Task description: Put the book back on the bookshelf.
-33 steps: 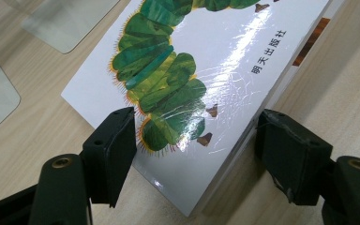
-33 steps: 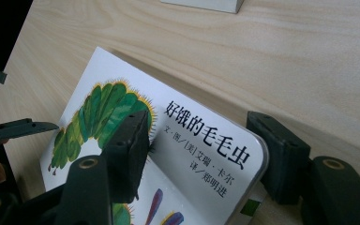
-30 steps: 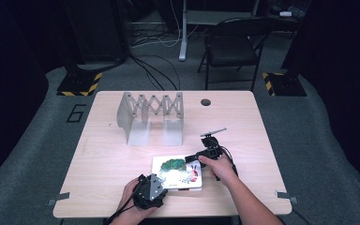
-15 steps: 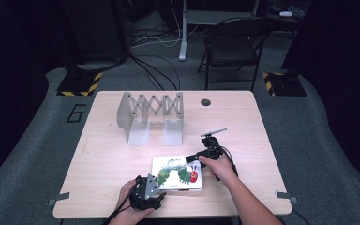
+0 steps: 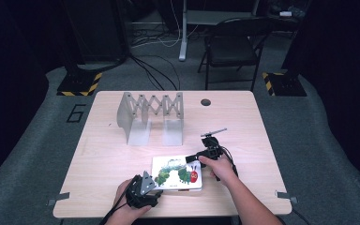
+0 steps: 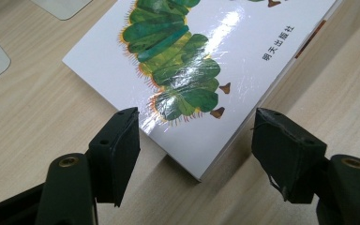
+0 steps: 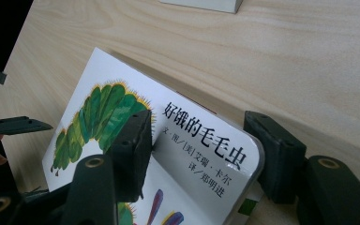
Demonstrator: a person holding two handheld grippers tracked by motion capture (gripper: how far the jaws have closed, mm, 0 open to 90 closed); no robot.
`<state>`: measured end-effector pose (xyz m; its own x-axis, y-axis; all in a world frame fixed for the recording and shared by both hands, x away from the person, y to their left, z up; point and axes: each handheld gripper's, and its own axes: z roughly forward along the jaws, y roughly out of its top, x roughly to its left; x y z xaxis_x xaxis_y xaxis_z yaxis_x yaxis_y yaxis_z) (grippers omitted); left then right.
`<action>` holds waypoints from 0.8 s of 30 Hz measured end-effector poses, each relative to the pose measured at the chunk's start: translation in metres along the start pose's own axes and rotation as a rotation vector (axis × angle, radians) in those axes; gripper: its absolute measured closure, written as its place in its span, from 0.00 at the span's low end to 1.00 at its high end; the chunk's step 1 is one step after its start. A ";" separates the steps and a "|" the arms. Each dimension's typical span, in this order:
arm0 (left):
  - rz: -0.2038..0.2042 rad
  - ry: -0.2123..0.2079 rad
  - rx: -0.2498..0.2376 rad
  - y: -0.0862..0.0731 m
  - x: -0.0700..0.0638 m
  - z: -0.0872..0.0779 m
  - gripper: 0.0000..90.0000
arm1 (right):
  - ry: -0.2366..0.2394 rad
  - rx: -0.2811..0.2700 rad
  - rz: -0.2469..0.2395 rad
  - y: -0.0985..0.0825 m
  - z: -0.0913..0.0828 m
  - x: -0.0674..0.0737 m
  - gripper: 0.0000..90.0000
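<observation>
Picture book (caterpillar cover, glossy) lies flat near the front edge of the table, slightly right of centre, well apart from the grey accordion rack farther back.

Right gripper is at the book's far right corner. Jaws straddle that corner: one on top of the cover, the other beyond the edge on the table side. They've just been closing with the corner between them, though there's still a gap at the outer pad, so I'd call it spread, not pinching yet.

Left gripper sits at the near left corner, spread wide. The corner points into the gap and neither pad touches it. Its jaws have just been closing a bit too.

My read: the step is getting a grip on the book to lift it, likely towards the rack (a guess).

To do it well:
- Get the lower right jaw properly under the edge before closing; the cover is slick and will slide out of a shallow bite.
- Bite deep, past the rounded corner.
- Use the left gripper as a stop at the opposite corner so the book doesn't skate across the wood.
- Close slowly and lift the right side first.
</observation>
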<state>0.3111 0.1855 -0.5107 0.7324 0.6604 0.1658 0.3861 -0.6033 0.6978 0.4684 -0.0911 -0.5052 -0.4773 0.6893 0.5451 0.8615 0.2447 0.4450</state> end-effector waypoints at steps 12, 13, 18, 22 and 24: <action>-0.047 0.008 -0.019 0.010 0.013 -0.004 0.36 | 0.001 -0.003 -0.007 0.000 0.000 -0.001 0.48; -0.046 -0.001 -0.013 0.012 0.015 -0.004 0.37 | -0.001 -0.007 0.001 0.000 0.000 0.000 0.48; -0.092 -0.003 -0.010 0.015 0.023 0.002 0.37 | 0.002 0.000 -0.002 0.000 0.000 0.000 0.48; -0.118 -0.017 -0.017 0.011 0.025 0.007 0.36 | 0.000 -0.007 -0.001 -0.001 0.000 0.000 0.48; -0.135 -0.032 -0.029 0.009 0.027 0.007 0.36 | -0.001 -0.007 0.000 -0.001 0.000 0.000 0.48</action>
<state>0.3380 0.1945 -0.5052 0.6926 0.7198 0.0466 0.4666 -0.4963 0.7320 0.4679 -0.0908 -0.5056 -0.4771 0.6897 0.5447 0.8602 0.2395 0.4501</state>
